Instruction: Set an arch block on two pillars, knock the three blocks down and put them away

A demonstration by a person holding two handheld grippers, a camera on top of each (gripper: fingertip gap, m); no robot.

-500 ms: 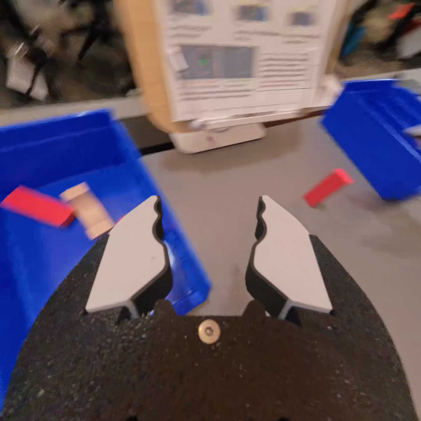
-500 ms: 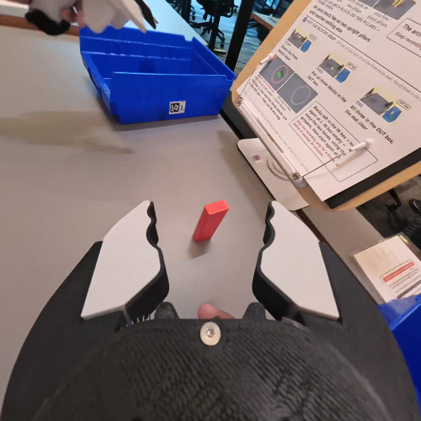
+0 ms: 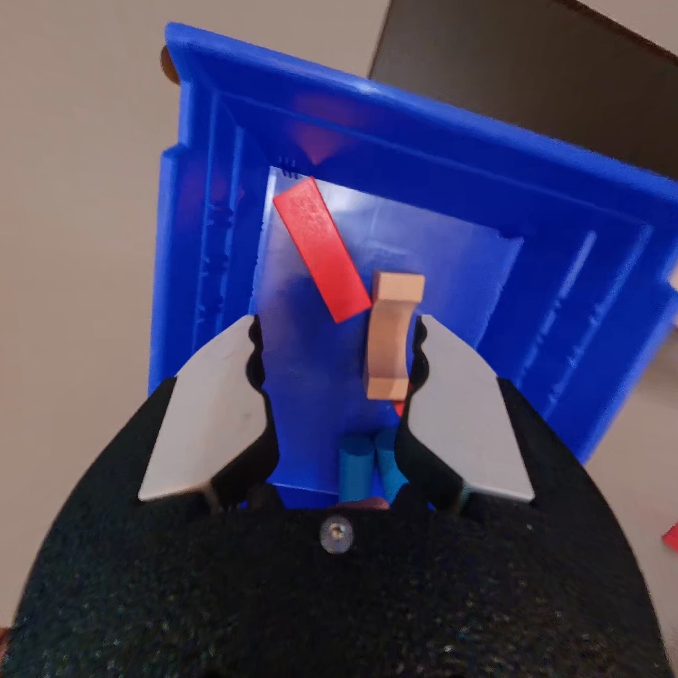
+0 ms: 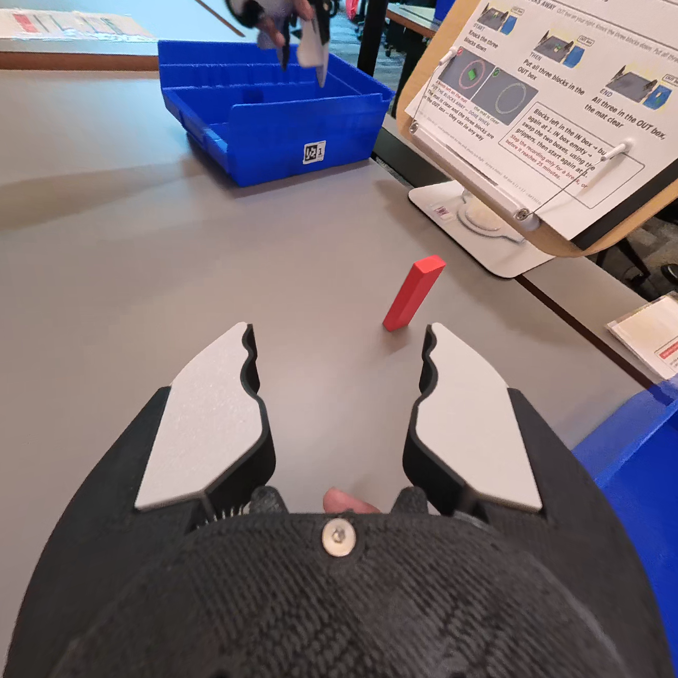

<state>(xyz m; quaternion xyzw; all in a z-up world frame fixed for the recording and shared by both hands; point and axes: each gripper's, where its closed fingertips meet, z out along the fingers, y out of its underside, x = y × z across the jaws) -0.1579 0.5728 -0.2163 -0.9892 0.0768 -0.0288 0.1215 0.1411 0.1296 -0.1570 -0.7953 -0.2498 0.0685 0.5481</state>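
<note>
the smooth grey bench (image 4: 110, 279) carries a ribbed blue plastic bin (image 3: 458, 176). above it the left tongs (image 3: 337, 348) gape empty, a tan wooden arch block (image 3: 389, 341) just inside their right finger. the right tongs (image 4: 339, 352) gape too, just behind an upright red rectangular block (image 4: 412, 293).

Grey table (image 4: 146, 293) — matte and plain. Directly on it: a red block (image 4: 412, 293), standing upright though leaning in the wide lens. Beyond the block, far and to its left, a blue bin (image 4: 293, 146) with a small square marker on its front wall. Right of the block, a white stand base (image 4: 473, 227) at the table's edge — under a tilted board of printed sheets. Nearer than the block, at right, another blue bin's corner (image 4: 638, 458).
</note>
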